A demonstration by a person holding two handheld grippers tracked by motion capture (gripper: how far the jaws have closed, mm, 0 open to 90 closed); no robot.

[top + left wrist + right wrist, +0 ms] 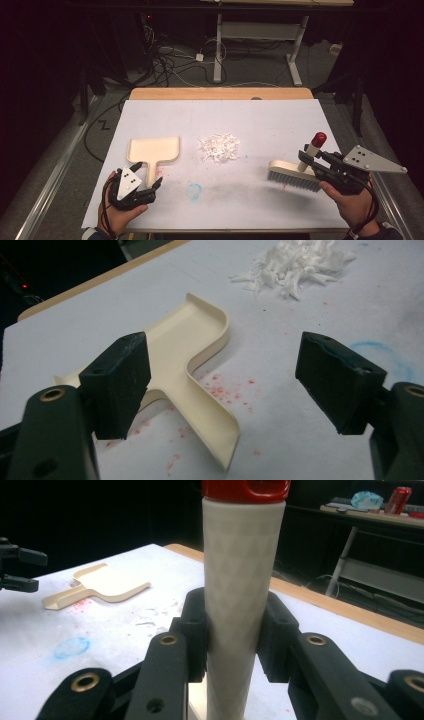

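left gripper [149, 176]: jaws spread beside dustpan [152, 150] handle | right gripper [306, 159]: pinching brush [296, 172] handle, right of dustpan

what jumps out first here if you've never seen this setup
The white heap of shreds mid-table draws the eye first, bright on the pale sheet. To its right the right tongs are shut on the handle of a brush with a red cap; to its left a cream dustpan lies flat, with the open left tongs at its handle.

Open tabletop [260, 125] between dustpan [154, 150] and brush [295, 175], barring the scrap pile [219, 146].
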